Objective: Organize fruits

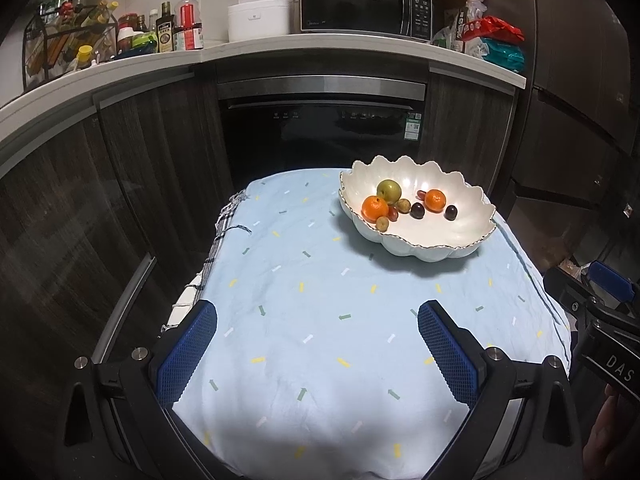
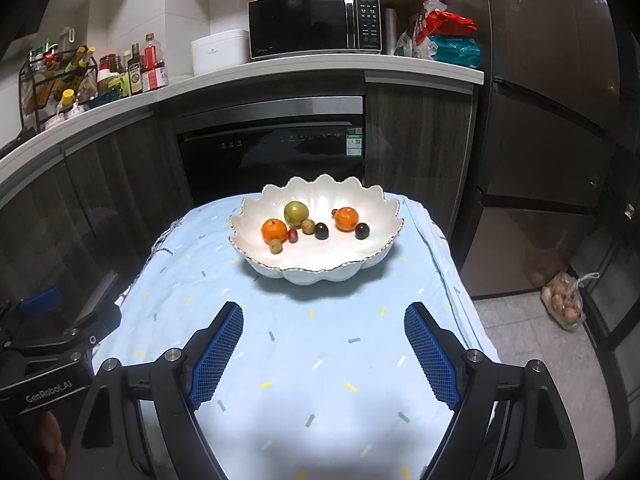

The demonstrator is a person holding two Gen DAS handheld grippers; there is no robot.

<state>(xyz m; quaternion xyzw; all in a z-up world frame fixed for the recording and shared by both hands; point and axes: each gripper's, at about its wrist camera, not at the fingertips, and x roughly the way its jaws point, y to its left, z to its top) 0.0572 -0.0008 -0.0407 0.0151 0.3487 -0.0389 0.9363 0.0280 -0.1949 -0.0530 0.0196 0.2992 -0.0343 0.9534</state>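
Gaping wide, both grippers' fingers (image 1: 448, 356) (image 2: 218, 354) hold nothing.

1. The bowl (image 2: 316, 270) sits on the tabletop (image 2: 280, 360), toward its far edge.
2. All the fruits (image 2: 308, 226) lie in the bowl.
3. Behind the bowl stands the dishwasher (image 2: 272, 148), with the microwave (image 2: 316, 24) above.

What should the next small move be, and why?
Probably none beyond easing both tongs back. All the fruit in view, the oranges, the pear and the small ones, lies inside the bowl, and no fruit shows on the cloth. The left tongs and right tongs are open and hold nothing, short of the bowl.
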